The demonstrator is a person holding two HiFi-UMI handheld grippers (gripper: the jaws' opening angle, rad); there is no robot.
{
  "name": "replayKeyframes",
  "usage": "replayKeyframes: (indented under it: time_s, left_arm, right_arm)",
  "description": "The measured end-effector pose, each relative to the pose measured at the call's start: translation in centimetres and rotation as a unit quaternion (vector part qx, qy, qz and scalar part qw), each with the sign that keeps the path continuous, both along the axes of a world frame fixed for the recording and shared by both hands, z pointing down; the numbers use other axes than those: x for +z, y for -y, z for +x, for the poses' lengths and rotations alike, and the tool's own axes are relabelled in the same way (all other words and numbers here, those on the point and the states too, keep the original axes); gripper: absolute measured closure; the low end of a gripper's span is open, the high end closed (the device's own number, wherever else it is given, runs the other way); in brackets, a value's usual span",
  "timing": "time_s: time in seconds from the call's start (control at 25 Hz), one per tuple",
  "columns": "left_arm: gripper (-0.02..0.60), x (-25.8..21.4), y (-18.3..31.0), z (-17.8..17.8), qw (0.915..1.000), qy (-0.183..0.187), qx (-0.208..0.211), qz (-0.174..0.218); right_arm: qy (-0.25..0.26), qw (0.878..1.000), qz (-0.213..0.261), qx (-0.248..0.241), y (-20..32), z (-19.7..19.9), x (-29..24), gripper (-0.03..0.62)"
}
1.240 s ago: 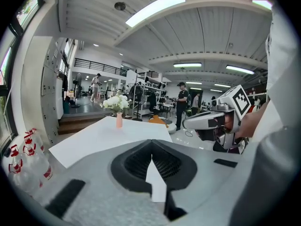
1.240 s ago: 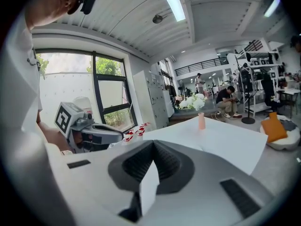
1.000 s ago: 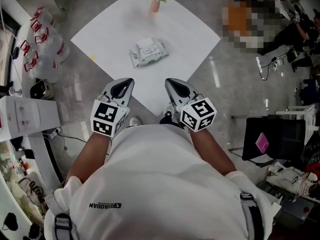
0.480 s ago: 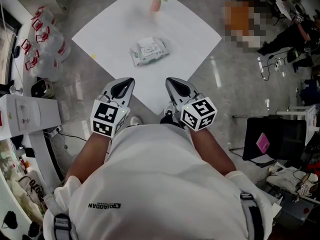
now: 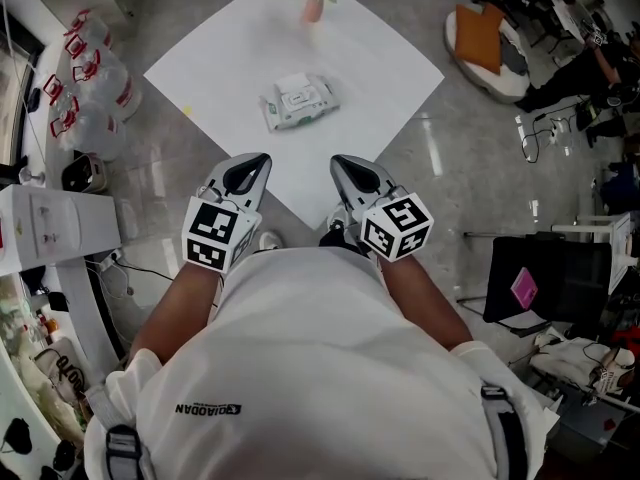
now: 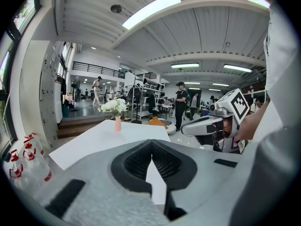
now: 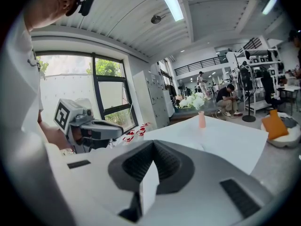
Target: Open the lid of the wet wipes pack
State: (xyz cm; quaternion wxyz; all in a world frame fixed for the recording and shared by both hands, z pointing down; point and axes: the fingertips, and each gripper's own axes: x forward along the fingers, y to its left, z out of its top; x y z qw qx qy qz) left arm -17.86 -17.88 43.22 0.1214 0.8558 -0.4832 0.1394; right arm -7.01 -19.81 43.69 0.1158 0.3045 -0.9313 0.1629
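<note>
You hold the left claw [image 5: 250, 168] and right claw [image 5: 347, 167] pinched together and empty, close to your body. The wet wipes pack [image 5: 298, 101] lies well apart at 12 o'clock on the white tabletop [image 5: 385, 68]. Pried unpinned, the light pack could skid toward the flower vase [image 5: 312, 8].

Left gripper [image 6: 151, 146] jaws pressed together with nothing between them, tips over the near corner of the white table [image 6: 96, 142], pink vase [image 6: 117, 123] of white flowers [image 6: 114, 106] at the table's far edge, red-capped bottles [image 6: 29, 160] left of the table, right gripper [image 6: 184, 130] right of it, person in black [image 6: 180, 105] standing beyond it.
</note>
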Motion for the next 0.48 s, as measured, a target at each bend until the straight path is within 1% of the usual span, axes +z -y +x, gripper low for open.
replayKeyframes:
  time_s: [0.48]
  left_arm:
    - [0.572,-0.09,-0.04,0.13,1.0000,0.000,-0.002,0.002]
  right_arm:
    - [0.000,1.000,-0.001,0.001,-0.06,0.35,0.12,0.589]
